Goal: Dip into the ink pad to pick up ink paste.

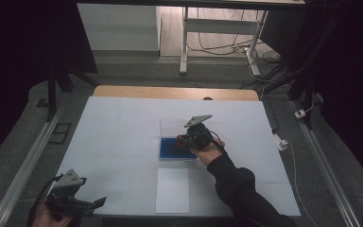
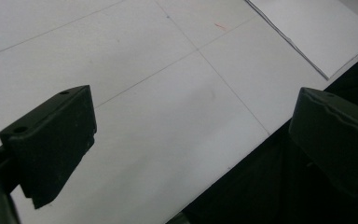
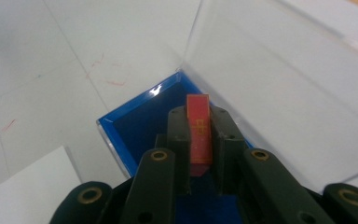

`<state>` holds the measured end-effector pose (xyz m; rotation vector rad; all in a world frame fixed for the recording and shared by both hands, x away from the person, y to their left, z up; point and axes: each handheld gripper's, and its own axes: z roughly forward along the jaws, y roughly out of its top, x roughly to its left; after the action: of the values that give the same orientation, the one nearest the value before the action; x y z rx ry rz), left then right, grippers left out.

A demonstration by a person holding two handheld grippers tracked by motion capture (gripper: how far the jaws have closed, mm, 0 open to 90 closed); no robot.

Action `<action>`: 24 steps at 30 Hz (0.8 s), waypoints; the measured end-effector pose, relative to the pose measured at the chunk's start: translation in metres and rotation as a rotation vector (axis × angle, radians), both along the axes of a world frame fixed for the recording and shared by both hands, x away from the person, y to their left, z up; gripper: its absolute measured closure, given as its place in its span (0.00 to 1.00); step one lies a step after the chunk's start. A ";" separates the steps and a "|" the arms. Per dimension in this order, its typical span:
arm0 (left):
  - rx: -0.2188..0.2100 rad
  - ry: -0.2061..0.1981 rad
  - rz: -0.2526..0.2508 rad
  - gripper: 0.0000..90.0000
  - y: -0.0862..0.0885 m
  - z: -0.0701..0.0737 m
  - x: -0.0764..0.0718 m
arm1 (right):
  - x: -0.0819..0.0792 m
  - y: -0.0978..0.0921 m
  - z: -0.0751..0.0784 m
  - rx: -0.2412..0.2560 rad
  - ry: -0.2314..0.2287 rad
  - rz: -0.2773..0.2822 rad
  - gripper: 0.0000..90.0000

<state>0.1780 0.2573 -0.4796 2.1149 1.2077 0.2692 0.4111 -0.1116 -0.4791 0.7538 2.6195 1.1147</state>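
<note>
At centre frame, the right hand-held gripper (image 3: 200, 140) was clamped on a small red card (image 3: 199, 133), poised over the blue tray (image 3: 121, 122). Next, probably lowering and releasing it inside. The left hand-held gripper (image 2: 191, 140) idled open, lower left.

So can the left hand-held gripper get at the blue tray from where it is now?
Probably yes. The left hand-held gripper sits open at the table's near left corner, and bare white surface lies between it and the blue tray. The right hand-held gripper, holding a red card, crowds the tray's right side.
</note>
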 end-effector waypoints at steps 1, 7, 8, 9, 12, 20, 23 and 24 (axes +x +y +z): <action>0.000 0.000 0.000 0.01 0.000 0.000 0.000 | 0.000 0.001 -0.002 -0.001 0.006 0.002 0.90; 0.001 -0.003 -0.004 0.01 0.000 0.000 0.000 | -0.002 0.009 -0.013 -0.019 0.023 0.029 0.90; 0.002 -0.003 -0.004 0.01 0.000 0.000 0.000 | -0.002 0.010 -0.014 -0.027 0.023 0.031 0.90; 0.002 -0.003 -0.004 0.01 0.000 0.000 0.000 | -0.002 0.011 -0.015 -0.032 0.026 0.032 0.90; 0.002 -0.003 -0.004 0.01 0.000 0.000 0.000 | -0.002 0.011 -0.017 -0.030 0.028 0.029 0.90; 0.002 -0.001 0.001 0.01 0.000 0.000 -0.001 | -0.002 0.013 -0.018 -0.050 0.026 0.028 0.90; 0.000 0.000 0.002 0.01 0.000 0.000 -0.001 | -0.005 0.015 -0.018 -0.071 0.007 0.029 0.90; -0.001 0.000 0.002 0.01 0.000 0.000 -0.001 | -0.007 0.018 -0.018 -0.087 -0.015 0.032 0.90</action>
<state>0.1772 0.2574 -0.4794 2.1130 1.2096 0.2701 0.4039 -0.0939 -0.4970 0.6853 2.6578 1.0028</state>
